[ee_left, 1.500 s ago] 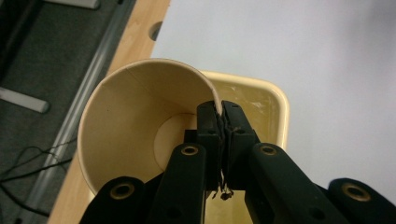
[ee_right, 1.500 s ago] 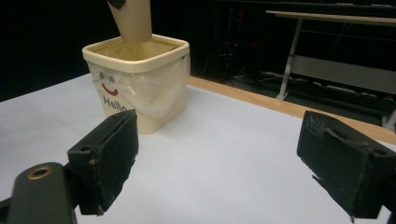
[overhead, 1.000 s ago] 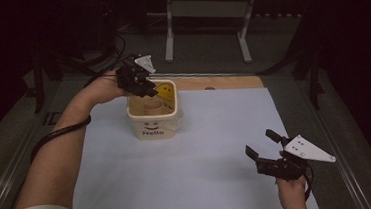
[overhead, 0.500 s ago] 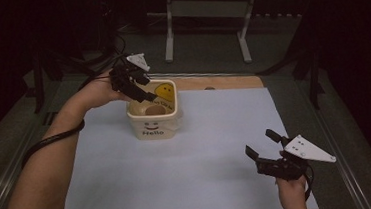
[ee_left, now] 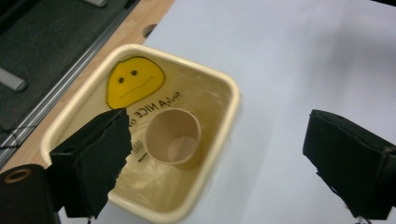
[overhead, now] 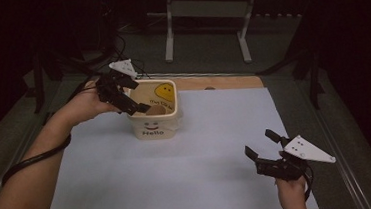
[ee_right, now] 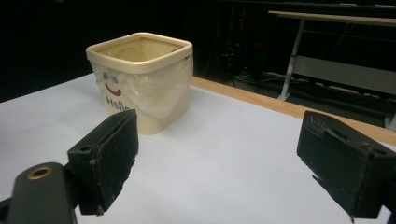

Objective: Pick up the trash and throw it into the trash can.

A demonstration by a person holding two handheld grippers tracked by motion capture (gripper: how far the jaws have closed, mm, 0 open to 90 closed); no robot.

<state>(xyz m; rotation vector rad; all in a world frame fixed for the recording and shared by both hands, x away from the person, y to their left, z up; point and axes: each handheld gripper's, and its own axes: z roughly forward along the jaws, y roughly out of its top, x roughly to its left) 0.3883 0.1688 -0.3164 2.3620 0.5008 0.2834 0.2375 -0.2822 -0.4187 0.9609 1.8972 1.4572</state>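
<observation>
- High view: my left gripper (overhead: 132, 97) has lifted back from the bin (overhead: 154, 129); the right gripper (overhead: 263, 152) rests apart, jaws spread.
- Left gripper view: jaws released, the paper cup (ee_left: 173, 136) lies inside, so the drop looks done.
- Right gripper view: jaws empty.

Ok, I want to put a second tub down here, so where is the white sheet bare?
The white sheet is bare in front of the cream bin, across the middle, and to the bin's right up to the wooden strip. It is crowded at the bin, where the left hand-held gripper hangs, and at the near right corner by the right hand-held gripper.
</observation>
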